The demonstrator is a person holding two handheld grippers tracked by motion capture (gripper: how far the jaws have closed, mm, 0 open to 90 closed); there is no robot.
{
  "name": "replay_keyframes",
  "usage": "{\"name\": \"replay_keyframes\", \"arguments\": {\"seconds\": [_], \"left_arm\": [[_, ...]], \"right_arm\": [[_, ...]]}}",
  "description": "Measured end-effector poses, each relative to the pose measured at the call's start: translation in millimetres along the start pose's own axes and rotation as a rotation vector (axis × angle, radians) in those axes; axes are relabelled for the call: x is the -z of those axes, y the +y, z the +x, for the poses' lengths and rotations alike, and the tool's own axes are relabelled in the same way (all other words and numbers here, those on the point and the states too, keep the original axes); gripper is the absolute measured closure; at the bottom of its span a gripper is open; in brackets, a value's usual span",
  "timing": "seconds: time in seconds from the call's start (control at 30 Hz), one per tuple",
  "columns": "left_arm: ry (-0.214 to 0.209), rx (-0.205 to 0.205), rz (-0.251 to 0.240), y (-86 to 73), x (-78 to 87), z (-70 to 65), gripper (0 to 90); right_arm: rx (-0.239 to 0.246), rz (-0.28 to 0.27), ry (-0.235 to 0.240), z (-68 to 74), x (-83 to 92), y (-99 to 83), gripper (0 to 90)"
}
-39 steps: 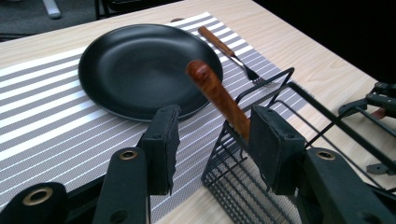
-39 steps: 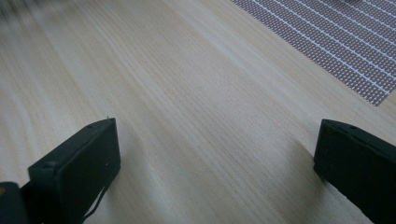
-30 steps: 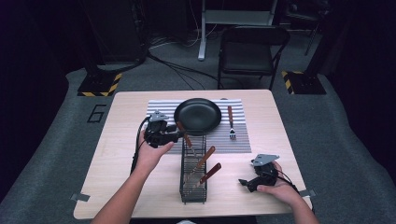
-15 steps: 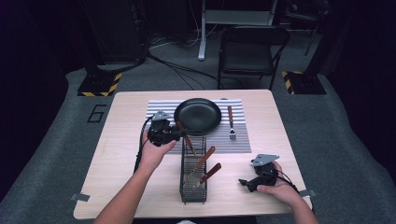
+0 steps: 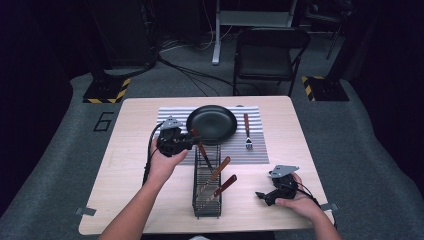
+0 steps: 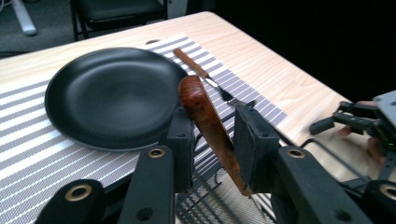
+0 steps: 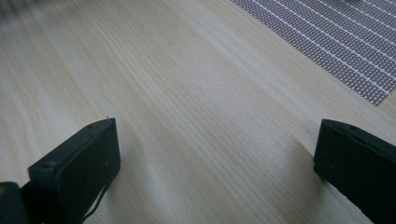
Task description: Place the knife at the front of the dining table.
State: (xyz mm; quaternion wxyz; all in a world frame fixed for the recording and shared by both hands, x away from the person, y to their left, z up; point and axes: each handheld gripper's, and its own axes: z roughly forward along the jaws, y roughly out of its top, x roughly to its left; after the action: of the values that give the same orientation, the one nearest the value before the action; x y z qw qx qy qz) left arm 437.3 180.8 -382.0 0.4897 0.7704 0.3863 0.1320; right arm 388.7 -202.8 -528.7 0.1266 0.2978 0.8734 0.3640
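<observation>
We see the left gripper (image 6: 212,135) jaws, just closing, flank a glossy rounded wooden handle (image 6: 205,116); earlier they stood wider. The right gripper (image 7: 215,154) gapes over bare grained table (image 7: 187,93).

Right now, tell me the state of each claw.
Left claw: closing around the wooden utensil handle in the wire rack, not yet clamped.
Right claw: open, empty.

We are observing the left gripper (image 6: 212,135) shifting slightly toward the black wire rack (image 5: 206,187), its jaws having just been closing around the brown wooden handle (image 6: 205,119) of an upright utensil, now bracketed between them.
</observation>
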Motion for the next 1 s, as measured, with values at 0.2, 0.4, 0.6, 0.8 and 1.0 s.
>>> {"name": "replay_keyframes", "arguments": {"seconds": [0.2,0.4,0.6,0.8,1.0], "left_arm": [[-0.045,0.0,-0.002,6.1,4.3,-6.5,73.4],[-0.089,-0.007,-0.016,13.5,10.5,-15.5,79.2],[-0.032,-0.078,-0.002,20.0,15.4,-22.9,80.4],[-0.012,-0.079,0.002,20.4,16.4,-19.9,80.4],[-0.019,-0.066,-0.013,14.4,11.3,-16.5,79.7]], "right_arm": [[-0.003,-0.001,-0.001,0.2,-0.1,0.0,0.0],[-0.003,-0.001,-0.001,0.2,-0.1,0.0,0.0],[-0.003,-0.001,-0.001,0.1,-0.1,0.0,0.0],[-0.003,-0.001,-0.001,0.1,-0.1,0.0,0.0],[-0.003,0.0,-0.001,0.1,0.0,0.1,0.0]]}}
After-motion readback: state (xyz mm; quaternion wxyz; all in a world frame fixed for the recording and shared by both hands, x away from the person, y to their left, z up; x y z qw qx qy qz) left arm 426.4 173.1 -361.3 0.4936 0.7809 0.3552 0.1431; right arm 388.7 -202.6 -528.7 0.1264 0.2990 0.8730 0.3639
